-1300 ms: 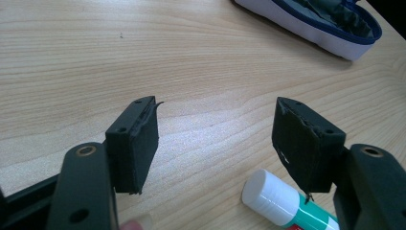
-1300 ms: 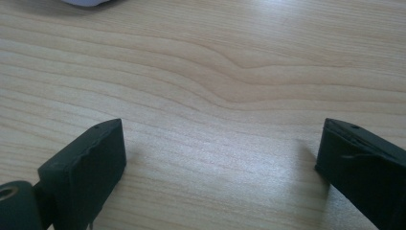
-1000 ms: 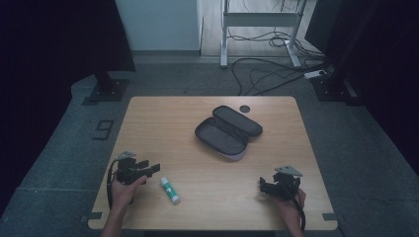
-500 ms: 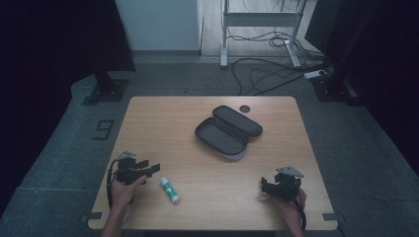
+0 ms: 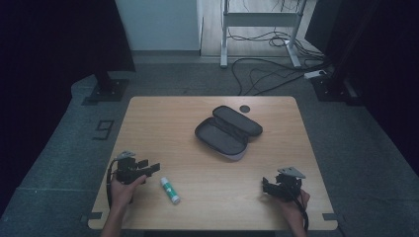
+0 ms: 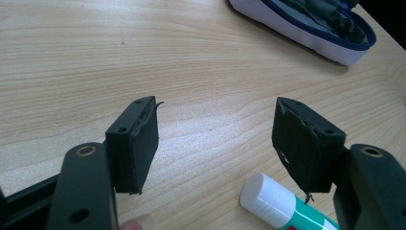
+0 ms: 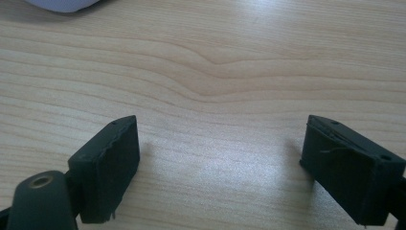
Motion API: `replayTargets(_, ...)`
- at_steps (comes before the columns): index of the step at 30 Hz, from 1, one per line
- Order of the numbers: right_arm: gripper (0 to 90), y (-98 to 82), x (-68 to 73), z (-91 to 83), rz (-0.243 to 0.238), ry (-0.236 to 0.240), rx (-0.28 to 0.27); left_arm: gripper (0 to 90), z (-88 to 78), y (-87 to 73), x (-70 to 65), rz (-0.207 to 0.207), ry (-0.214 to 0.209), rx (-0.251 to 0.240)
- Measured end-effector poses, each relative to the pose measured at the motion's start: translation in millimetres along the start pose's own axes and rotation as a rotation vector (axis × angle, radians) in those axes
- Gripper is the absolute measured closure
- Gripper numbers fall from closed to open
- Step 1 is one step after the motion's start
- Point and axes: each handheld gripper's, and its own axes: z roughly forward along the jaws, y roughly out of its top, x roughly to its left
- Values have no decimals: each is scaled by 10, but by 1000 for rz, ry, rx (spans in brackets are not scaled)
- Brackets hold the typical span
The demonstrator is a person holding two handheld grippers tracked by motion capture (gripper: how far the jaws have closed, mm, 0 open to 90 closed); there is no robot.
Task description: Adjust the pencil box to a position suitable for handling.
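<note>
A glue stick (image 5: pixel 169 190) with a white cap and green label lies on the wooden table (image 5: pixel 163 123) near the front left; its capped end (image 6: pixel 268 196) sits just by the right-hand jaw in the left gripper view. My left gripper (image 5: pixel 153 168) is open, held low just left of the stick, nothing between its jaws (image 6: pixel 215 139). An open dark pencil case (image 5: pixel 227 131) with a pale outer shell lies mid-table, also seen far off (image 6: pixel 306 24). My right gripper (image 5: pixel 265 186) rests open at the front right over bare wood (image 7: pixel 220 158).
A small dark round disc (image 5: pixel 244 108) lies near the table's far edge, behind the case. On the floor beyond are a desk frame (image 5: pixel 257 29) and loose cables (image 5: pixel 267 74). Dark stands flank the table on both sides.
Almost nothing differs. The right gripper has shifted very slightly; the left gripper, the glue stick and the case are where they were.
</note>
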Motion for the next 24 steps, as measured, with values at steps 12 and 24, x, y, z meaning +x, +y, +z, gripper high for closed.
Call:
replayTargets(12, 155, -11, 1, -28, 4, 18, -1, 333, 26, 8, -21, 5, -2, 3)
replayTargets(24, 187, 76, 51, -67, 3, 67, -39, 335, 59, 107, -138, 42, 0, -4)
